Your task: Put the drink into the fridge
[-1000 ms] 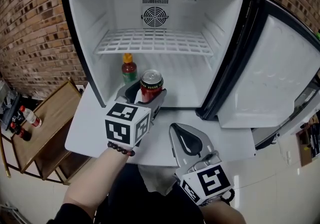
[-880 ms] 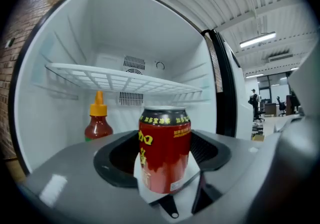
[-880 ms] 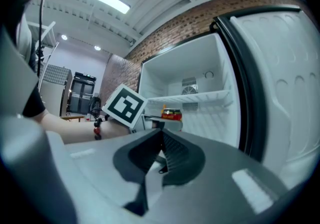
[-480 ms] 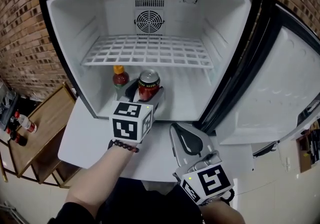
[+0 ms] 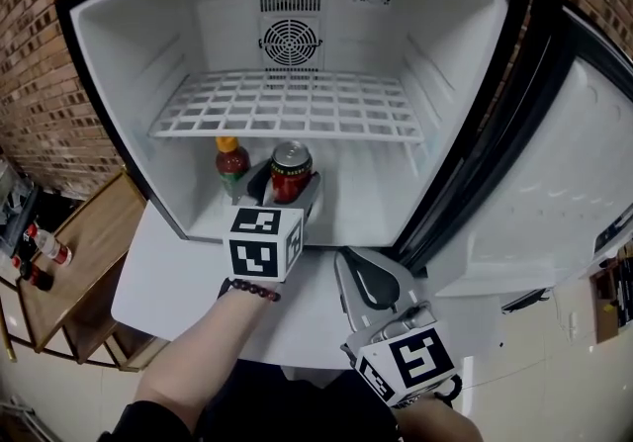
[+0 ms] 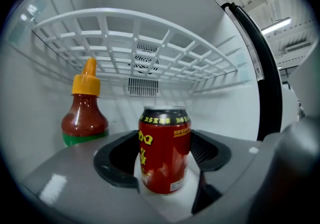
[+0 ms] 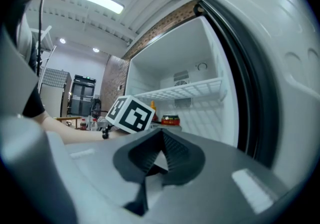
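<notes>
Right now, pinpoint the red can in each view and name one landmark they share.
Head view: the red can sits centre, under the wire shelf, between the left gripper's jaws.
Left gripper view: lower centre, gripped, right of the sauce bottle.
Right gripper view: tiny, mid-frame, just right of the marker cube.
Shared landmark: the wire shelf above the can.

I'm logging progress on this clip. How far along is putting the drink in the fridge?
Done: the white fridge door stands open, and the red drink can is inside the lower compartment, under the white wire shelf, beside a yellow-capped red sauce bottle. In hand: the left gripper is shut on the can. Left: release it and withdraw. The right gripper is shut, empty, outside.
</notes>
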`<state>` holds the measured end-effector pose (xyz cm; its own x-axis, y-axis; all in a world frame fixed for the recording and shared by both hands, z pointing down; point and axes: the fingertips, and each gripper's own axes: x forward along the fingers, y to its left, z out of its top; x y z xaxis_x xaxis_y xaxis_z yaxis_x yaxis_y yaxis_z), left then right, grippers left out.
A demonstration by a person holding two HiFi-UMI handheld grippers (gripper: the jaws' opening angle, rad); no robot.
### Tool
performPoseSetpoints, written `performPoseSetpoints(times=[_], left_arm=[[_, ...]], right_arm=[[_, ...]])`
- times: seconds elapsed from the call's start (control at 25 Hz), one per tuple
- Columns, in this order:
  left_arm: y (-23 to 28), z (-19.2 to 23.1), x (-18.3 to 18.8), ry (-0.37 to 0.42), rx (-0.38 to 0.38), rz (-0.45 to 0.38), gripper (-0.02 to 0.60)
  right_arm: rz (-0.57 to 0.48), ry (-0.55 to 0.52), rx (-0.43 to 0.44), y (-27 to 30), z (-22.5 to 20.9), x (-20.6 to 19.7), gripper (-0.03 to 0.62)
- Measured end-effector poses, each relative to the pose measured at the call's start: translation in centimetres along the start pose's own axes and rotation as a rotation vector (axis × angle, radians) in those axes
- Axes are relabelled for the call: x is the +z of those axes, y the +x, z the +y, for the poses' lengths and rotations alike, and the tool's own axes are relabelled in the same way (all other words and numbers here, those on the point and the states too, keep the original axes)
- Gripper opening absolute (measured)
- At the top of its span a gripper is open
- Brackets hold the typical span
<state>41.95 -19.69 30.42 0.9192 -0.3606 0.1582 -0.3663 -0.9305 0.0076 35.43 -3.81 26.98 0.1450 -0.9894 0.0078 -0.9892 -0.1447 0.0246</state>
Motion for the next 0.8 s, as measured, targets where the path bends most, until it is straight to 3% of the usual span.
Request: performPoseSetpoints(times=[0.36,0.8], left_arm=[[0.6,0.5,-0.6,0.0,0.026,-0.006,0.328],[0.1,0.0,-1.2,0.016,-0.001,0.018,0.34]], right_arm=[[0.015,0.012,-0.003,0.1,-0.6,-0.7,0.0],[0.017,0.003,0.0,-0.3,0.2,-0.5,0.0]])
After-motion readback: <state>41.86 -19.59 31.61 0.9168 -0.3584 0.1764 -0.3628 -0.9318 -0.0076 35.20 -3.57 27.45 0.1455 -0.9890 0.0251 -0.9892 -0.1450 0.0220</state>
